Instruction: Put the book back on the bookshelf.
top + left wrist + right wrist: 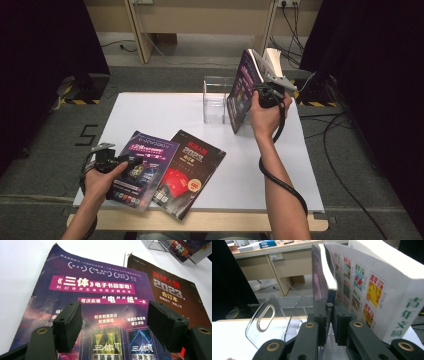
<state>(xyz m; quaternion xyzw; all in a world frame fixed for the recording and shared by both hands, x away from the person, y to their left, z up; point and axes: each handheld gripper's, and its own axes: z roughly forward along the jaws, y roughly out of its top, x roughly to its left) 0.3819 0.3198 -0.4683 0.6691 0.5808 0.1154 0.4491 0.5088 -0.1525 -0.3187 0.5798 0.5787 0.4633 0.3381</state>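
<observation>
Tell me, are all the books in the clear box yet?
Not yet. The clear holder has nothing fully inside. The right claw pinches a purple magazine upright beside it. Left to do: the purple book under the open left claw and the black magazine.

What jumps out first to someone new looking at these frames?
The right gripper holds a purple-covered book upright, clamped on its cover, beside the clear acrylic holder at the table's far side. Near the front edge, the left gripper hangs open over a purple magazine, with a black magazine lying beside it.
</observation>
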